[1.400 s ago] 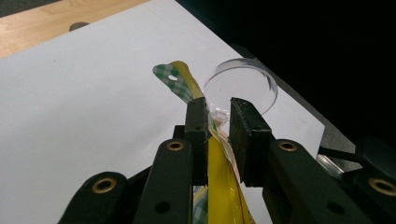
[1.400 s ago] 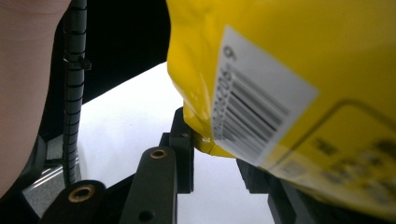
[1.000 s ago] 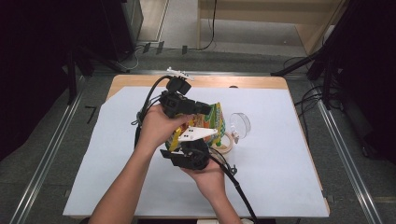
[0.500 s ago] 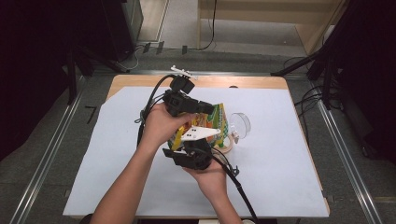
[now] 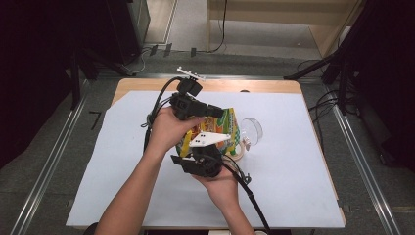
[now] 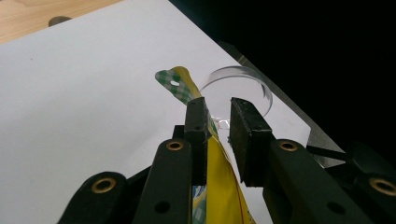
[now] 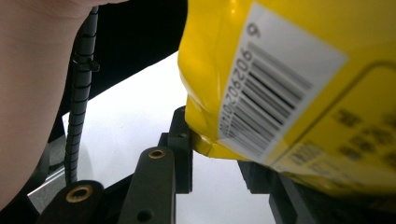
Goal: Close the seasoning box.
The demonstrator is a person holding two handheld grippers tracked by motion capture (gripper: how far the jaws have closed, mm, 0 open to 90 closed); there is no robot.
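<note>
A yellow snack bag (image 5: 223, 128) with a green checked top (image 6: 180, 84) is held in the air between both grippers, over the white sheet. My left gripper (image 5: 218, 111) reaches in from the left, and its pads (image 6: 197, 126) are shut on the bag's upper edge (image 6: 219, 186). From below, my right gripper (image 5: 203, 148) holds the bag's bottom corner beside the barcode (image 7: 261, 107), jaws shut on it (image 7: 215, 140). A clear glass (image 5: 252, 128) stands just right of the bag, and its rim (image 6: 243, 77) shows beyond the left jaws.
A white sheet (image 5: 293, 161) covers the wooden table (image 5: 264, 86). A small tan round thing (image 5: 238, 154) lies by the glass's base. Cables trail from both grippers, one (image 5: 254, 205) toward the front edge. Dark floor and stands surround the table.
</note>
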